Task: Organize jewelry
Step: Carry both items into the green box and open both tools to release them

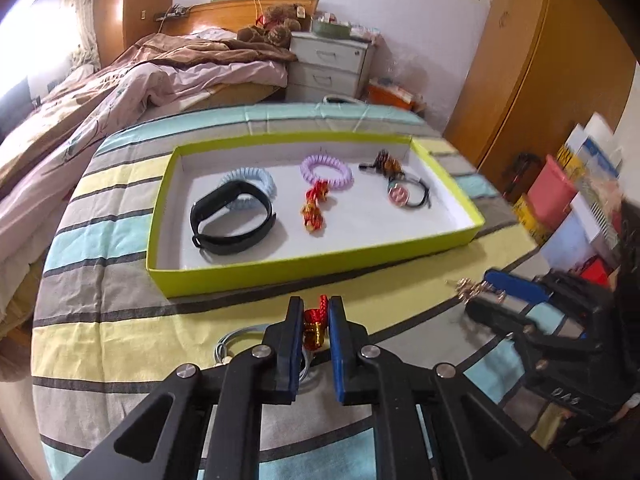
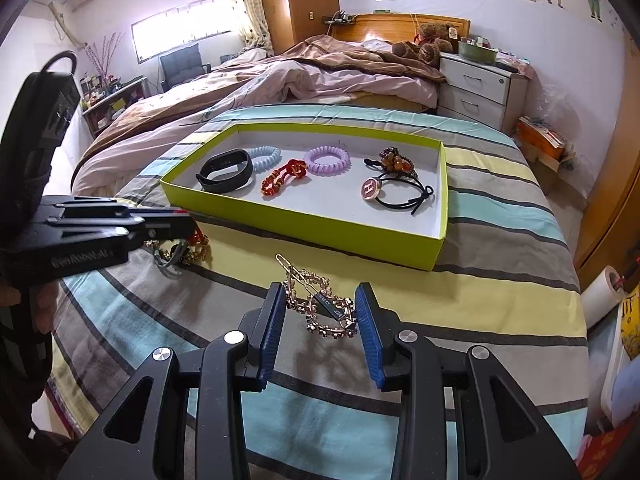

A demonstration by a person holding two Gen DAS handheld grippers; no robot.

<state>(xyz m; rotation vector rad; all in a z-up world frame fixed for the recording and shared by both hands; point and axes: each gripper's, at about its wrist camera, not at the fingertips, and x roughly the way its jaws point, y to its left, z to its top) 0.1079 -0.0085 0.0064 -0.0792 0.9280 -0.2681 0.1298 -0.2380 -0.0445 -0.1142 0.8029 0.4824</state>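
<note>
My left gripper (image 1: 315, 312) is shut on a red-and-gold corded bracelet (image 1: 316, 326), just above the striped cloth, in front of the yellow-green tray (image 1: 312, 268). A grey elastic loop (image 1: 236, 346) lies under its jaws. My right gripper (image 2: 322, 300) is open, its jaws on either side of a gold hair clip (image 2: 320, 304) that lies on the cloth. In the tray lie a black wristband (image 1: 232, 218), a blue coil tie (image 1: 260, 178), a purple coil tie (image 1: 326, 168), a red bracelet (image 1: 314, 210), a brown beaded tie (image 1: 386, 164) and a pink-disc hair tie (image 1: 404, 194).
The striped cloth covers a round table (image 2: 500, 240). An unmade bed (image 2: 280, 80) and a white nightstand (image 2: 476, 84) stand behind it. Boxes and books (image 1: 560, 192) are stacked to the right. The left gripper's body (image 2: 100, 228) crosses the right wrist view's left side.
</note>
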